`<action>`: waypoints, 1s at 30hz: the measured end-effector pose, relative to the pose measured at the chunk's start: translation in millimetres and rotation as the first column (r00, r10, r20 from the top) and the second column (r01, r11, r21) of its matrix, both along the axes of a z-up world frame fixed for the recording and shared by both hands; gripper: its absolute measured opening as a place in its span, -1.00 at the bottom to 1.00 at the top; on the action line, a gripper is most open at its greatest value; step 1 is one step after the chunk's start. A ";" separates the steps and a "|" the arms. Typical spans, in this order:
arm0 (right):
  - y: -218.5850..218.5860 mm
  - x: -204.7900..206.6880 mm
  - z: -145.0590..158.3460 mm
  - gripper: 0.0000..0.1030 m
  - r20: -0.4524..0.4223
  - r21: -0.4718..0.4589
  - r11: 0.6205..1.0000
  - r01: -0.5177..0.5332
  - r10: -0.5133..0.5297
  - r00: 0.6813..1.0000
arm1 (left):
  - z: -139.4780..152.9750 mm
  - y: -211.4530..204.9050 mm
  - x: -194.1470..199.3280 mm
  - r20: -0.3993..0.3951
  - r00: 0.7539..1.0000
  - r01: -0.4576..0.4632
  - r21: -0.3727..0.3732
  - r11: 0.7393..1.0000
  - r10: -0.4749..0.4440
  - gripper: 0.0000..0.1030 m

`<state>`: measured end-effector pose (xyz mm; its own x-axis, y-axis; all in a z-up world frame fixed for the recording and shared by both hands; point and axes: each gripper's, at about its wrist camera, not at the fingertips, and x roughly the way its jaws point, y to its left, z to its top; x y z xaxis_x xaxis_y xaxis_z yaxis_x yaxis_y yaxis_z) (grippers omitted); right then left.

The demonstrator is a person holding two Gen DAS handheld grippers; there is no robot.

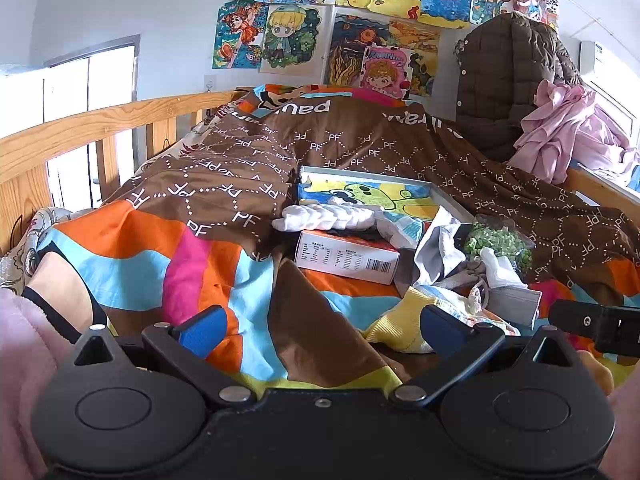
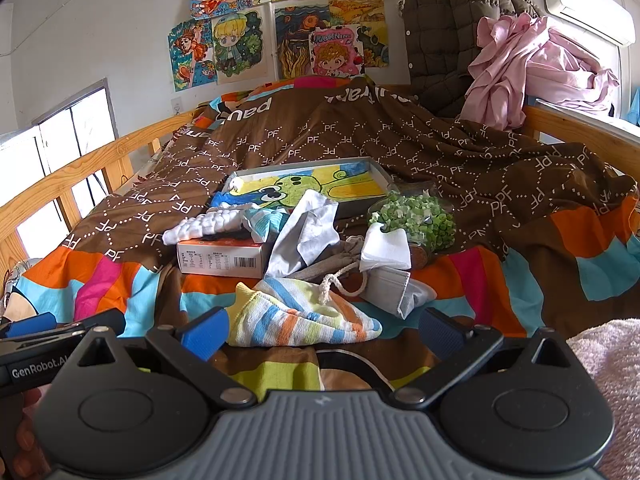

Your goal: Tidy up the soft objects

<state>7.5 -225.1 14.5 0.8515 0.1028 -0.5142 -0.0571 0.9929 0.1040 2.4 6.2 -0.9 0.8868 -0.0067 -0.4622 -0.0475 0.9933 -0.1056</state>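
A pile of soft things lies on the bed's colourful quilt [image 2: 560, 232]. A striped yellow, blue and orange sock [image 2: 304, 316] lies nearest, just in front of my right gripper [image 2: 324, 330], which is open and empty. It also shows in the left wrist view [image 1: 400, 328], right of my open, empty left gripper [image 1: 320, 330]. Behind it lie a grey drawstring pouch [image 2: 340, 264], a grey face mask [image 2: 390, 288], a white cloth [image 2: 386, 250], a pale grey garment [image 2: 304, 236] and a knobbly white sock [image 2: 208, 224].
A white carton [image 2: 222, 258], a bag of green bits [image 2: 416, 218] and a shallow box with a cartoon drawing [image 2: 312, 186] sit in the pile. Wooden bed rails [image 1: 80, 128] run along the left. A brown coat [image 2: 448, 28] and pink clothes [image 2: 532, 68] hang at the back right.
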 end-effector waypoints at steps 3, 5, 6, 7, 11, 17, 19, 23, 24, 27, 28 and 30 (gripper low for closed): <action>-0.1 0.1 0.0 1.00 -0.001 0.001 1.000 0.000 0.000 1.000 | 0.0 -0.8 0.2 0.000 1.000 0.001 0.002 1.000 -0.001 0.99; 0.0 0.0 0.1 1.00 -0.001 0.001 1.000 0.000 0.000 1.000 | 0.0 -0.8 0.2 0.000 1.000 0.002 0.002 1.000 -0.002 0.99; 0.0 0.0 0.1 1.00 -0.001 0.000 1.000 0.000 0.000 1.000 | 0.1 -0.2 0.2 0.000 1.000 0.002 0.002 1.000 -0.002 0.99; -0.1 0.0 0.1 1.00 -0.001 0.001 1.000 0.000 0.000 1.000 | 0.0 -0.6 0.2 0.000 1.000 0.002 0.001 1.000 -0.002 0.99; -0.1 0.0 0.1 1.00 -0.001 0.001 1.000 0.000 0.000 1.000 | 0.0 -0.8 0.2 0.000 1.000 0.001 0.001 1.000 -0.001 0.99; -0.4 0.5 0.1 1.00 -0.002 0.002 1.000 0.000 0.000 1.000 | 0.0 -0.8 0.2 0.000 1.000 0.002 0.002 1.000 -0.002 0.99; -0.5 0.6 0.1 1.00 -0.002 0.002 1.000 0.000 0.000 1.000 | 0.0 -0.3 0.3 0.000 1.000 0.002 0.002 1.000 -0.002 0.99; -0.6 0.7 0.2 1.00 -0.002 0.002 1.000 0.000 0.000 1.000 | -0.1 -0.7 0.3 0.000 1.000 0.002 0.002 1.000 -0.002 0.99; -0.6 0.6 0.2 1.00 -0.002 0.002 1.000 -0.001 0.001 1.000 | -0.1 -0.7 0.3 0.000 1.000 0.002 0.001 1.000 -0.002 0.99; -0.7 0.6 0.4 1.00 -0.002 0.002 1.000 0.000 0.000 1.000 | -0.1 -0.8 0.3 -0.001 1.000 0.002 0.002 1.000 -0.002 0.99; -0.7 0.7 0.5 1.00 -0.002 0.002 1.000 -0.001 0.001 1.000 | -0.2 -0.8 0.3 -0.001 1.000 0.001 0.003 1.000 -0.001 0.99; -0.8 0.8 0.5 1.00 -0.003 0.002 1.000 -0.001 0.001 1.000 | -0.3 -0.7 0.3 0.000 1.000 0.002 0.002 1.000 -0.002 0.99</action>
<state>8.3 -225.8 15.0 0.8500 0.1047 -0.5162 -0.0576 0.9926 0.1065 2.7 5.5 -1.2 0.8866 -0.0079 -0.4625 -0.0452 0.9936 -0.1037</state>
